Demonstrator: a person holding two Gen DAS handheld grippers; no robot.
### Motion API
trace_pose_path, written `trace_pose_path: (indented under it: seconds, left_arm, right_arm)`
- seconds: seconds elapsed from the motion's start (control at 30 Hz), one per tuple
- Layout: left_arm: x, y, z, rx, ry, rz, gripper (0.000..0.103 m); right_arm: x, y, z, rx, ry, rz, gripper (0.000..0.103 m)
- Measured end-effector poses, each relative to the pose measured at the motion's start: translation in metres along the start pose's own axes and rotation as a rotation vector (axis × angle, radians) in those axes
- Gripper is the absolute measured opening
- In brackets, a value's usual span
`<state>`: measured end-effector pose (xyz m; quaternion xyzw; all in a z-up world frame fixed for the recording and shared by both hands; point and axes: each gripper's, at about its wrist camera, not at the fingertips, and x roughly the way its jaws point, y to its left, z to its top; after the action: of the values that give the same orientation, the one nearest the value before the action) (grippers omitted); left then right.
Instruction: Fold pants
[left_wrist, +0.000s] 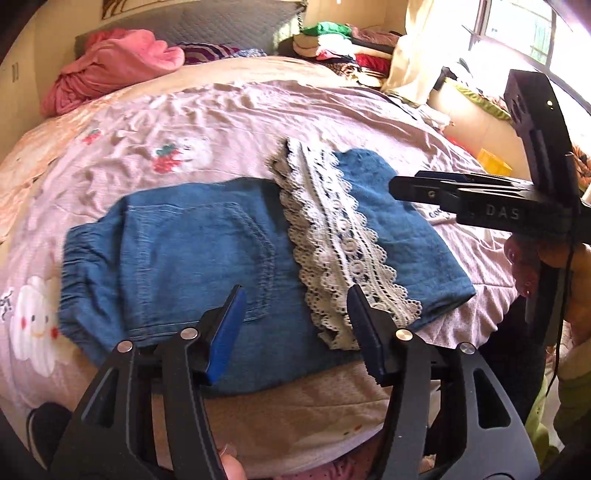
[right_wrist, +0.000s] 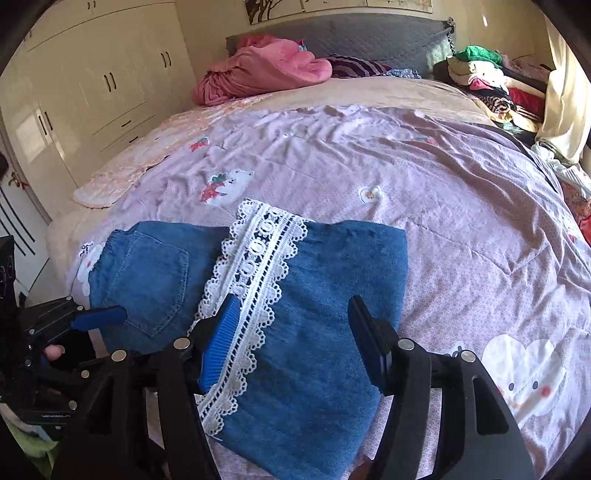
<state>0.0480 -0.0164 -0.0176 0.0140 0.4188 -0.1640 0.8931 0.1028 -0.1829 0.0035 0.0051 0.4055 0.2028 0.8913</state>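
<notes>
Blue denim pants (left_wrist: 192, 251) lie folded on the pink bedspread (left_wrist: 221, 118), the leg end with its white lace trim (left_wrist: 332, 236) laid across the seat and back pocket. My left gripper (left_wrist: 295, 299) is open just above the near edge of the pants, gripping nothing. In the right wrist view the pants (right_wrist: 332, 295) and lace (right_wrist: 258, 258) lie under my right gripper (right_wrist: 293, 302), also open with no cloth pinched. The right gripper (left_wrist: 406, 186) shows side-on at the right of the left wrist view. A blue pad (right_wrist: 99, 317) of the left gripper shows at the left.
A crumpled pink blanket (right_wrist: 266, 66) lies by the grey headboard (right_wrist: 369, 33). A stack of folded clothes (right_wrist: 487, 81) sits at the far right corner. White wardrobes (right_wrist: 92, 85) stand left of the bed. The bed's near edge is just below the pants.
</notes>
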Motion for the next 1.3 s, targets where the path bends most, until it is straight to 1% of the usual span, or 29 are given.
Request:
trace_pose_path:
  seconds: [0.07, 0.23, 0.3, 0.37, 0.47, 0.7, 0.8, 1.0, 1.17, 1.3]
  left_arm:
    - [-0.006, 0.008, 0.000, -0.017, -0.009, 0.009, 0.056]
    - [-0.020, 0.030, -0.002, -0.061, -0.032, 0.030, 0.064]
    - [-0.023, 0.037, -0.004, -0.077, -0.036, 0.039, 0.069]
    - [-0.025, 0.045, -0.005, -0.093, -0.039, 0.044, 0.070]
    - [-0.028, 0.056, -0.008, -0.118, -0.043, 0.051, 0.075]
    - [-0.036, 0.078, -0.014, -0.170, -0.053, 0.071, 0.088]
    - [-0.038, 0.088, -0.018, -0.194, -0.055, 0.083, 0.090]
    - [-0.043, 0.119, -0.029, -0.276, -0.055, 0.106, 0.092]
    - [-0.042, 0.140, -0.038, -0.336, -0.049, 0.095, 0.092]
    - [-0.038, 0.148, -0.044, -0.369, -0.040, 0.077, 0.092]
  right_arm:
    - [-0.001, 0.008, 0.004, -0.015, -0.003, 0.008, 0.065]
    - [0.005, 0.029, 0.012, -0.059, 0.004, 0.011, 0.068]
    - [0.008, 0.037, 0.015, -0.070, 0.007, 0.012, 0.070]
    - [0.011, 0.043, 0.017, -0.080, 0.010, 0.017, 0.071]
    - [0.014, 0.054, 0.022, -0.097, 0.011, 0.023, 0.072]
    - [0.024, 0.076, 0.032, -0.131, 0.017, 0.034, 0.080]
    - [0.029, 0.084, 0.037, -0.149, 0.023, 0.043, 0.082]
    - [0.044, 0.106, 0.044, -0.197, 0.042, 0.068, 0.084]
    - [0.058, 0.127, 0.051, -0.248, 0.062, 0.094, 0.084]
    - [0.071, 0.148, 0.057, -0.309, 0.079, 0.119, 0.084]
